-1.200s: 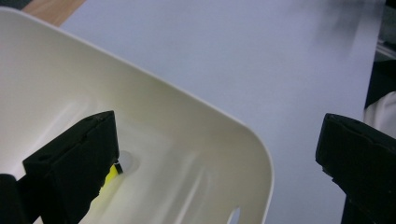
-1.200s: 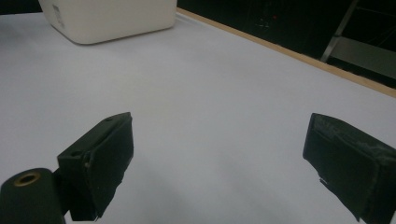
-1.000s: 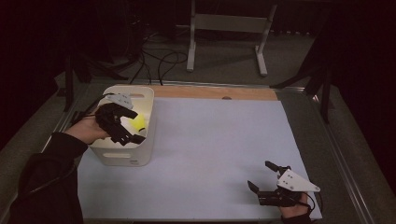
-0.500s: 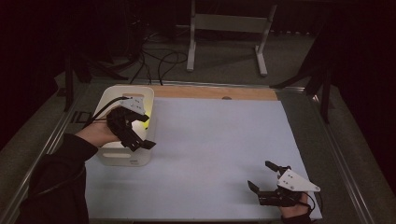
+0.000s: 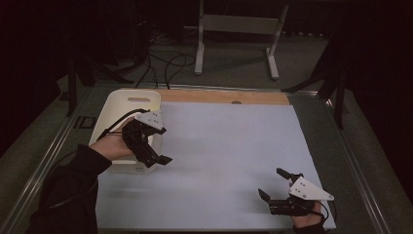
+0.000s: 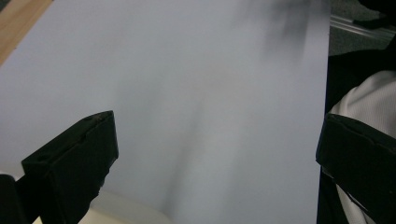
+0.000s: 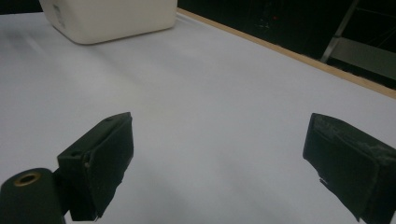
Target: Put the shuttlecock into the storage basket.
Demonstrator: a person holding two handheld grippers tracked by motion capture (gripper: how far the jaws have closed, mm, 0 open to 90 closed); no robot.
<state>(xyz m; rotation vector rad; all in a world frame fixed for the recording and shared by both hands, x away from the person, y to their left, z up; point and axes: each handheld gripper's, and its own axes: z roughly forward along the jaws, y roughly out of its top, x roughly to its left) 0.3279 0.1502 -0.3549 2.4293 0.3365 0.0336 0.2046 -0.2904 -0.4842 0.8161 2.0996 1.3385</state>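
Note:
A white plastic bin [image 5: 119, 108] stands at the left of the pale sheet [image 5: 229, 146] that covers the table. My left gripper [image 5: 155, 146] hangs over the bin's near right corner, open and holding nothing. In the left gripper view its jaws [image 6: 217, 135] stand wide apart over bare sheet, with the bin's rim [image 6: 126, 212] at the bottom edge. My right gripper [image 5: 271, 182] rests near the front right of the sheet, open and empty. The right gripper view looks between its spread jaws [image 7: 219, 140] across the sheet to the bin [image 7: 107, 18].
A wooden strip [image 5: 224, 96] runs along the sheet's far edge, and metal rails border the table. A white stand [image 5: 238, 29] and cables lie on the floor beyond. A white garment [image 6: 369, 102] shows at the right of the left gripper view.
My left gripper has come out from over the bin's inside, toward the near right corner. The yellow thing seen in the bin earlier is now hidden. The right gripper has stayed put.

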